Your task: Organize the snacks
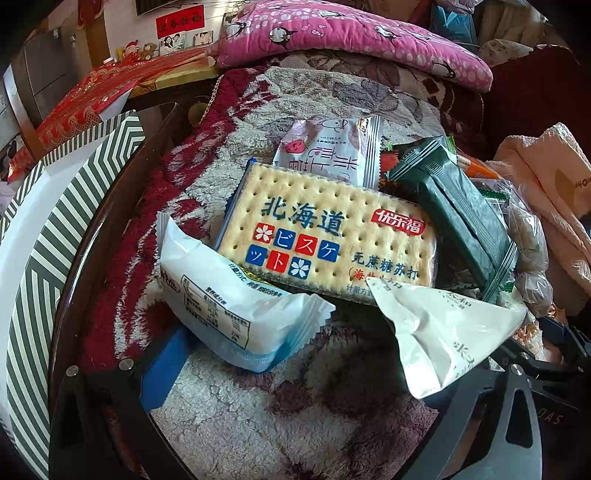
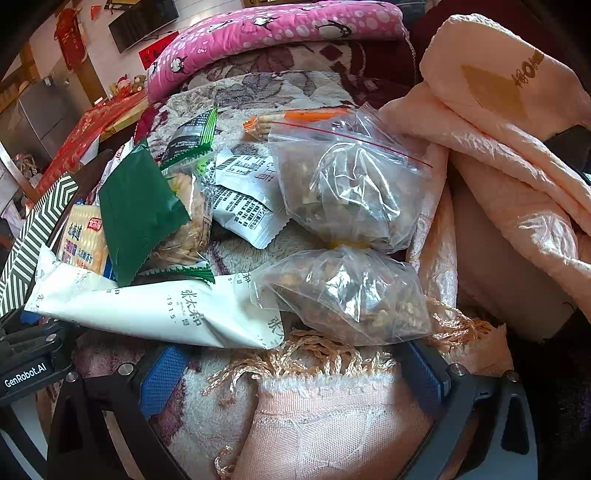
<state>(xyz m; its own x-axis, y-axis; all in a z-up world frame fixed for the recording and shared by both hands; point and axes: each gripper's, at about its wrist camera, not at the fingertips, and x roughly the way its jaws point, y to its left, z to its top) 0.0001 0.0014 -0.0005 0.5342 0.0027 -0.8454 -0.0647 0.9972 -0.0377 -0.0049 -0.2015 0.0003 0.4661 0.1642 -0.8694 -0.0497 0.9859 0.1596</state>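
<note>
Snack packs lie heaped on a floral fleece blanket (image 1: pixel 288 413). A soda cracker pack (image 1: pixel 325 236) lies in the middle, and a white and blue packet (image 1: pixel 236 306) overlaps its near left corner. A white packet (image 1: pixel 443 325) covers the right finger of my open left gripper (image 1: pixel 314 358). Behind are a dark green packet (image 1: pixel 454 206) and a pink and white packet (image 1: pixel 332 147). My right gripper (image 2: pixel 295 369) is open over a peach towel's fringe (image 2: pixel 314 362). Just ahead of it lie two clear bags of nuts (image 2: pixel 351 192), (image 2: pixel 351 291) and a long white packet (image 2: pixel 159 310).
A green-and-white striped box (image 1: pixel 55 240) stands at the left. A pink pillow (image 1: pixel 351 33) lies at the back. The crumpled peach towel (image 2: pixel 498 147) fills the right side. A green packet (image 2: pixel 140 210), a barcode packet (image 2: pixel 247 199) and an orange stick pack (image 2: pixel 295 118) lie further back.
</note>
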